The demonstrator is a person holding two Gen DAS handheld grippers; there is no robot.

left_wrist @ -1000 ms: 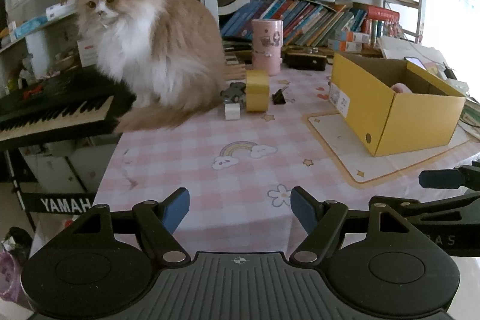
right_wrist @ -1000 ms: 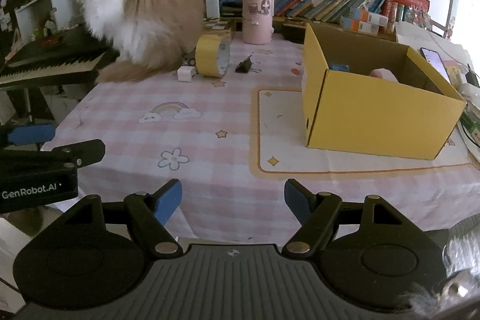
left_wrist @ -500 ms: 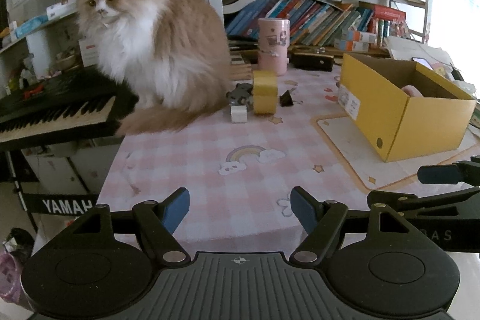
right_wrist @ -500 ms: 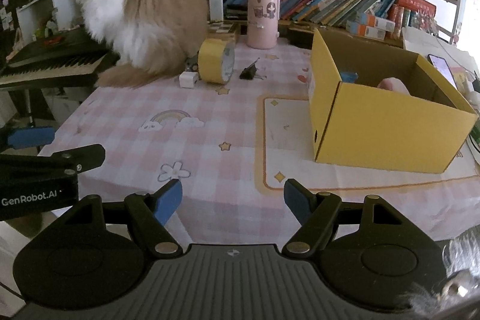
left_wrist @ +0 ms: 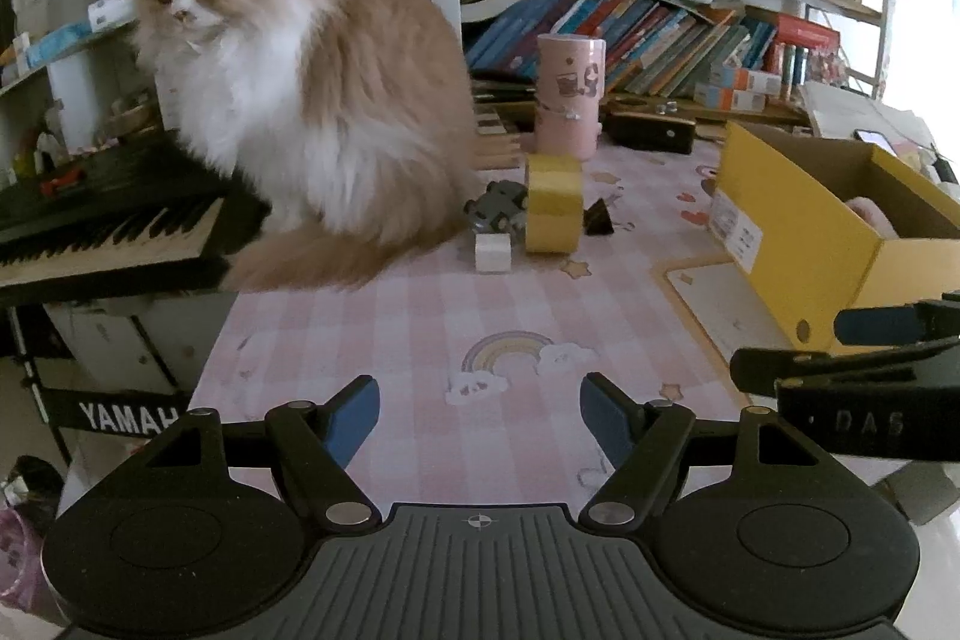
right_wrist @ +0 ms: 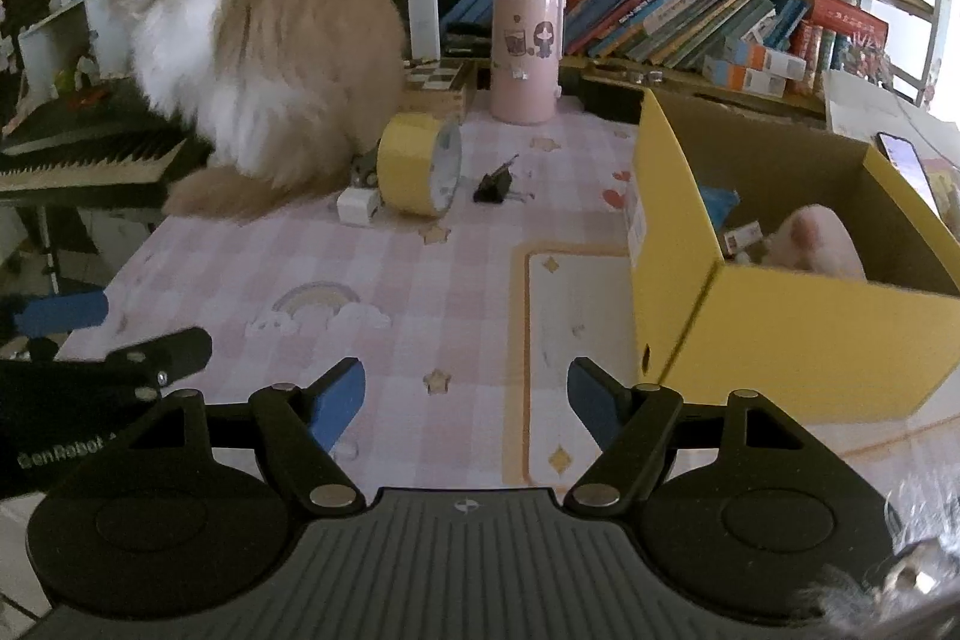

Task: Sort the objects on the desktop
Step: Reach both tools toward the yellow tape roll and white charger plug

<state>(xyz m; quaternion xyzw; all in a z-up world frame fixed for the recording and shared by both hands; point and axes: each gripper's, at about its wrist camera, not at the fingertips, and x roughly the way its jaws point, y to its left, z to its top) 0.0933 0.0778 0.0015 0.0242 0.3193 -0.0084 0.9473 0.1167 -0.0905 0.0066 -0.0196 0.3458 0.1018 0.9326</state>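
- Left wrist view: left hand-held gripper released, jaws apart, nothing between them, over the near part of the table.
- Ahead of it: yellow tape roll on edge; white cube and black binder clip just beside the roll; grey toy behind the cube.
- Ahead-left: long-haired cat sitting on the table beside a keyboard.
- Right wrist view: right hand-held gripper released, empty.
- Ahead-right of it: open yellow cardboard box holding a pink soft item.
- Pink cylinder upright, far ahead.
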